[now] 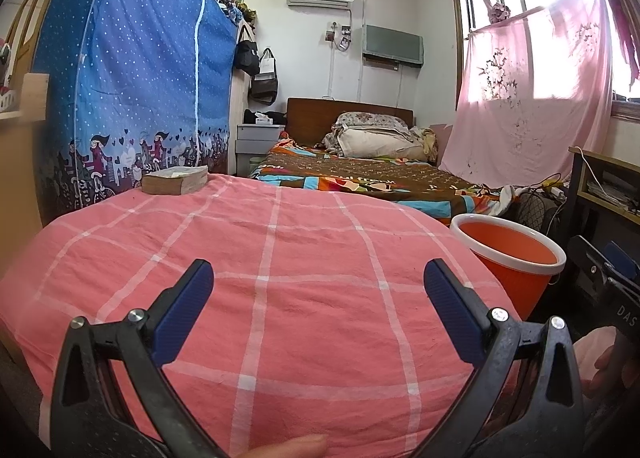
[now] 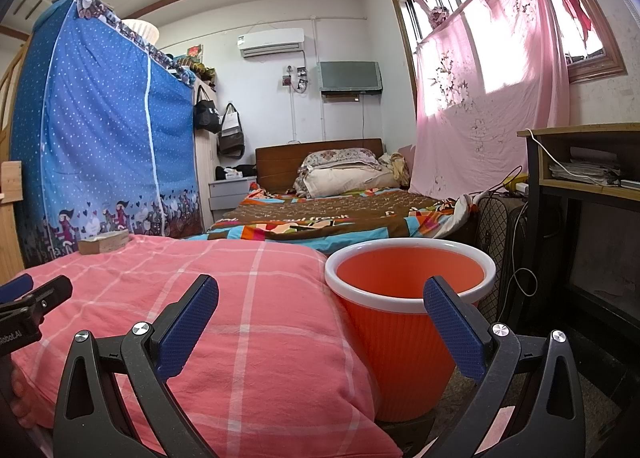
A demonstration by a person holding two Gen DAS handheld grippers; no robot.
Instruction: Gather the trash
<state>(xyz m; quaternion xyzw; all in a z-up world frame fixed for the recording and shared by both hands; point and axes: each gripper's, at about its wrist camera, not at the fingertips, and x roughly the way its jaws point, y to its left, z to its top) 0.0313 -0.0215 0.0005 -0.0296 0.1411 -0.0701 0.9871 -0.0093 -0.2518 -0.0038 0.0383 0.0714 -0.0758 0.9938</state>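
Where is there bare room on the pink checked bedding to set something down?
Most of the pink checked bedding is bare, from the open left gripper up to the thick tan book at its far left corner. It is crowded on the right, where the orange ribbed bin stands against the edge, below the open right gripper.

- Premises are presenting as a lived-in home bedroom.
- A made bed (image 2: 336, 214) with a wooden headboard and stacked pillows (image 2: 344, 174) is occupying the far wall.
- A blue fabric wardrobe (image 2: 104, 130) is standing on the left; handbags (image 2: 218, 124) are hanging beside it.
- Pink curtains (image 2: 480, 98) are covering the window; an air conditioner (image 2: 272, 42) is hanging high on the wall.
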